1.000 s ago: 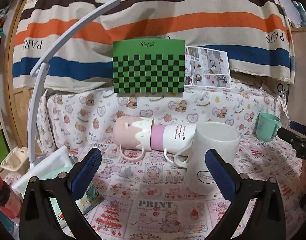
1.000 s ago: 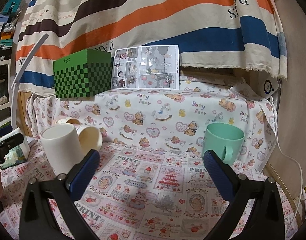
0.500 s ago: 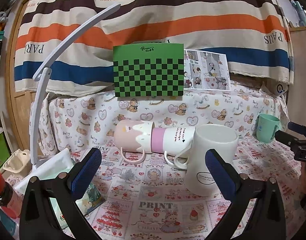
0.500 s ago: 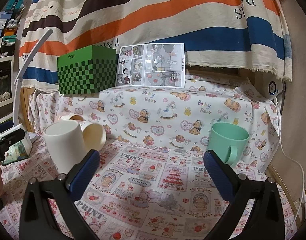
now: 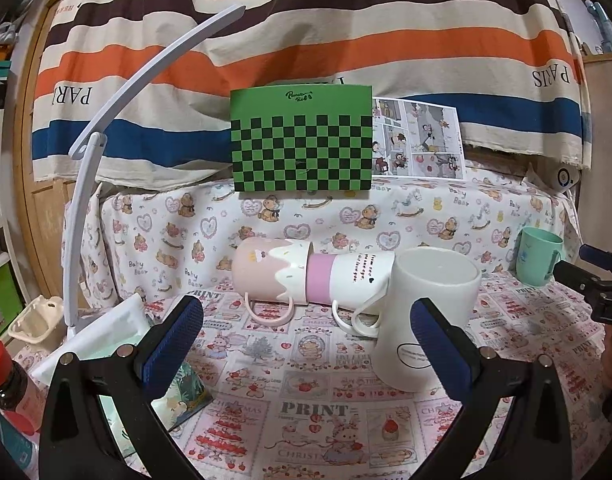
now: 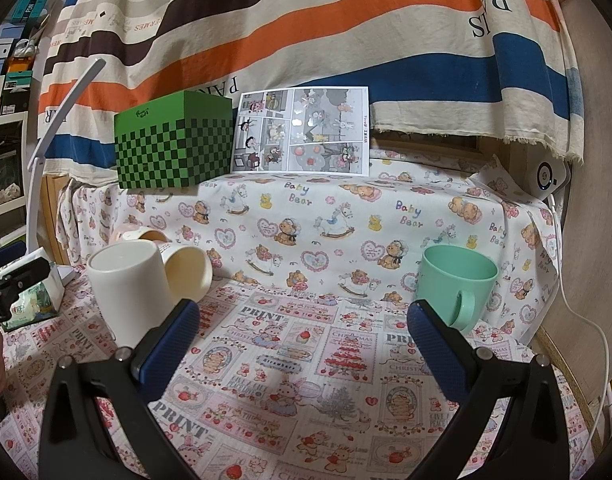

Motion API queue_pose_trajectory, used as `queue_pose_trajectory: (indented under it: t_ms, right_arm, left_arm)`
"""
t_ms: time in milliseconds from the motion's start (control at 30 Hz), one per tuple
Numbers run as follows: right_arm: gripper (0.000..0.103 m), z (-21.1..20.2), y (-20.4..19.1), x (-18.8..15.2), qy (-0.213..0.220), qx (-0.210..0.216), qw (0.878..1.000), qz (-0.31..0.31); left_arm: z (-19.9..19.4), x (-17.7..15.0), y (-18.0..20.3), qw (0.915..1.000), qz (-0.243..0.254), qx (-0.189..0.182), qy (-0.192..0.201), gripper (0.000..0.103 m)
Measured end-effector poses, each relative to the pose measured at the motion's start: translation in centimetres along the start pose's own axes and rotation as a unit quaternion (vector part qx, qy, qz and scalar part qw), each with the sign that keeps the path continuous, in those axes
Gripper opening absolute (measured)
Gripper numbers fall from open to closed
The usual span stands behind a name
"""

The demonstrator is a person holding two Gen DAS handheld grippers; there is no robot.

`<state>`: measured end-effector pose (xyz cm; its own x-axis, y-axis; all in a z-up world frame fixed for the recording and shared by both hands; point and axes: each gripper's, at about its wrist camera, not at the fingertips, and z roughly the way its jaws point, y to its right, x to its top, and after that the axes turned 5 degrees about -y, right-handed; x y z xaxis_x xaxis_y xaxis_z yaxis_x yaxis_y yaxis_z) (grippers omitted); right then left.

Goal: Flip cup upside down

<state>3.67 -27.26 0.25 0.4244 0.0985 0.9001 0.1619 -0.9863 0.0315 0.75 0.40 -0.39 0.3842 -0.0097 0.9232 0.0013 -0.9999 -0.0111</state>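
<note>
A white mug (image 5: pixel 430 312) stands upright, mouth up, on the printed tablecloth; it also shows in the right wrist view (image 6: pixel 128 286). A mint green cup (image 6: pixel 458 286) stands upright at the right, small in the left wrist view (image 5: pixel 538 256). Behind the white mug, nested pink and white cups (image 5: pixel 306 276) lie on their side. My left gripper (image 5: pixel 306 340) is open and empty, its right finger in front of the white mug. My right gripper (image 6: pixel 302 340) is open and empty, the green cup just beyond its right finger.
A green checkered box (image 5: pixel 302 144) and a comic sheet (image 6: pixel 302 130) stand on the raised ledge behind. A white lamp arm (image 5: pixel 106 136), a tissue pack (image 5: pixel 182 392) and a red-capped bottle (image 5: pixel 6 384) are at the left. A white cable (image 6: pixel 586 320) hangs at the right.
Both grippers have pulled back and risen slightly, so the cups sit lower and a little farther in both views. Nothing on the table has moved.
</note>
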Motion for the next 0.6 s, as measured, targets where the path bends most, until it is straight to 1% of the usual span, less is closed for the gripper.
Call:
queue_pose_trajectory:
  t_ms: [600]
  right_arm:
    - [0.103, 0.02, 0.00, -0.03, 0.000, 0.000, 1.000, 0.000]
  left_arm:
    - [-0.06, -0.04, -0.13, 1.0000, -0.002, 0.001, 0.001, 0.103]
